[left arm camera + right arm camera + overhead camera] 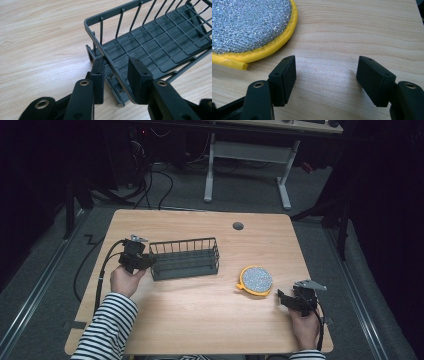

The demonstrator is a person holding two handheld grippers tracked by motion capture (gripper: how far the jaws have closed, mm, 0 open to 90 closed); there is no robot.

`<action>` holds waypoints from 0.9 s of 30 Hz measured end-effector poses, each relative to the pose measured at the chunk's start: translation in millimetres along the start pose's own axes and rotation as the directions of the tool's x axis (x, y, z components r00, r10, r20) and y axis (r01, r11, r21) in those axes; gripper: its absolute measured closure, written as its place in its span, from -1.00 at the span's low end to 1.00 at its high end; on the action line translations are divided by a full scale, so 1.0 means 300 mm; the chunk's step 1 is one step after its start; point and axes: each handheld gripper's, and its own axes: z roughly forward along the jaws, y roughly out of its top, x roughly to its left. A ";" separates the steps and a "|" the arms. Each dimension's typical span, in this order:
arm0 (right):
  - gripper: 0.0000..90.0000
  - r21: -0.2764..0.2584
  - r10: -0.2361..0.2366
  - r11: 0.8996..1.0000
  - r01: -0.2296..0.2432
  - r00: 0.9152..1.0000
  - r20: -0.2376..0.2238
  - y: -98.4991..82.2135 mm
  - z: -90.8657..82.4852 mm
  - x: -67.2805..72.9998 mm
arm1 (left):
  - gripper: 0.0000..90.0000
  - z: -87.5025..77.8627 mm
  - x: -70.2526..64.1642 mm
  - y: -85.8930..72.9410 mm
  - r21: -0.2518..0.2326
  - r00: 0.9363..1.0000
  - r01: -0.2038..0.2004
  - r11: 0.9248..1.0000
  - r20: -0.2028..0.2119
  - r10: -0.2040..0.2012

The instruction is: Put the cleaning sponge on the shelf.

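Your left gripper (115, 75) pinches wire basket (185, 258) end rim, table (200, 320) centre-left, grip seemingly firm; right gripper (325, 75) spread, scouring pad (249, 25) at its 11 o'clock; next, reach pad squarely.

High view: looks forward and down from above my side of the table (200, 320), far enough to take in the whole top, my forearms entering at the bottom.
Left gripper view: rides my left gripper (116, 75), close on the wire basket (155, 42) end at frame centre.
Right gripper view: rides my right gripper (325, 75), low over the wood, the scouring pad (249, 25) upper left.
Shared: basket (185, 257) and pad (256, 280) both appear from above.
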 end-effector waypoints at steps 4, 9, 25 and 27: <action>-0.28 0.000 -0.002 1.000 0.002 1.000 0.000 0.000 0.000 0.000 | 0.51 -0.005 -0.014 -0.009 -0.002 1.000 -0.019 1.000 0.017 0.019; -0.28 0.000 -0.002 1.000 0.002 1.000 0.000 0.000 0.000 0.000 | 0.52 -0.014 -0.026 -0.022 -0.004 0.999 -0.031 1.000 0.042 0.031; -0.28 -0.001 -0.003 1.000 0.003 1.000 0.000 0.000 0.000 0.000 | 0.55 -0.033 -0.073 -0.061 -0.022 0.990 -0.077 0.997 0.113 0.079; -0.28 -0.001 -0.003 1.000 0.003 1.000 0.000 0.000 0.000 0.000 | 0.55 -0.036 -0.076 -0.064 -0.021 0.989 -0.082 0.996 0.119 0.084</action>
